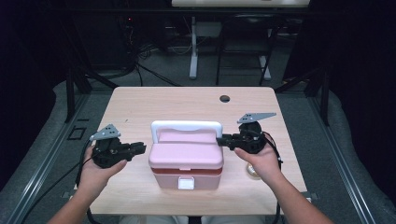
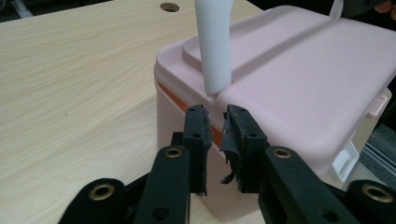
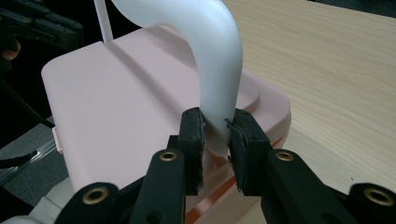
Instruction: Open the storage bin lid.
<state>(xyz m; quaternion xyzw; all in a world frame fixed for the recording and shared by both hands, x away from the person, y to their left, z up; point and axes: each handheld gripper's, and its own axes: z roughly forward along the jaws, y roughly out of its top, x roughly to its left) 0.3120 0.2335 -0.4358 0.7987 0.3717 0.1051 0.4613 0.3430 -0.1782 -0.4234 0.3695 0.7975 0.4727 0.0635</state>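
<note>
On the pale wooden table point(image 1: 135, 105), near its front edge, a pink plastic lidded box point(image 1: 186, 161) with a white arched handle point(image 1: 186, 125) is sitting. Right gripper point(image 3: 215, 128) is clamping the handle's foot; left gripper point(image 2: 216, 122) is hovering by the other end, jaws narrowly apart, nothing between them (best centred before closing).

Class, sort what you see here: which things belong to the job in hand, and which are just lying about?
In the job: pink box; its white handle; right gripper, jaws on the handle; left gripper.

Lying about: small round thing by the right hand; table.
</note>
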